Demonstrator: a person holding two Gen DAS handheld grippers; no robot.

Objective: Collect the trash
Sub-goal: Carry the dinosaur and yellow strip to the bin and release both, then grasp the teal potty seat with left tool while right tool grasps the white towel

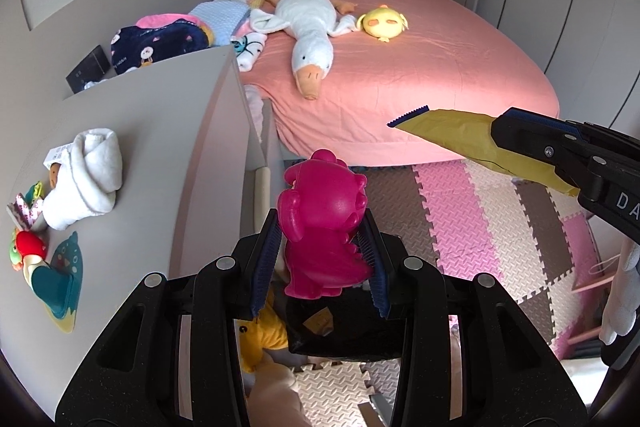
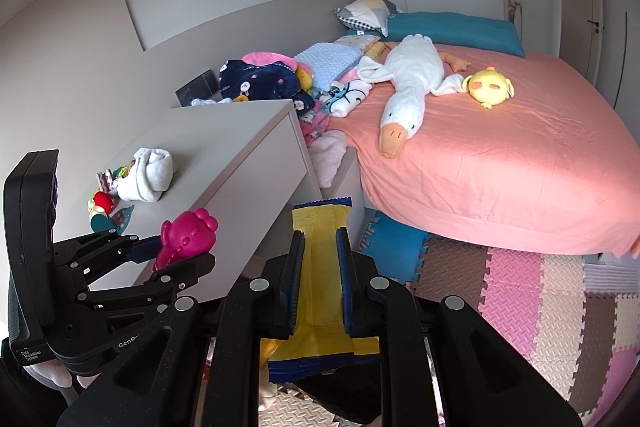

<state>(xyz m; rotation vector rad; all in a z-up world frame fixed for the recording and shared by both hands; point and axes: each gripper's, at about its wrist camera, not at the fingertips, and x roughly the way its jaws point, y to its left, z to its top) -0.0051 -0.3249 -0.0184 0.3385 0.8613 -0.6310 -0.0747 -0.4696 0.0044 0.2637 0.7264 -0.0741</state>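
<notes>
Magenta plastic, a small dinosaur-shaped toy (image 1: 326, 227), sits pinched upright between the pads of the left claw (image 1: 320, 263), beside the grey dresser (image 1: 168, 131). The right claw (image 2: 320, 283) is pressed together on a yellow wrapper (image 2: 320, 267) with blue serrated ends, held above the foam floor mats (image 2: 520, 291) near the pink bed (image 2: 500, 163).

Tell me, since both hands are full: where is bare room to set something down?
The cabinet top is bare between the rolled white towel and its bed-side edge. The pink bedspread is free below the goose plush. The wall-side pile of soft things is crowded.
</notes>
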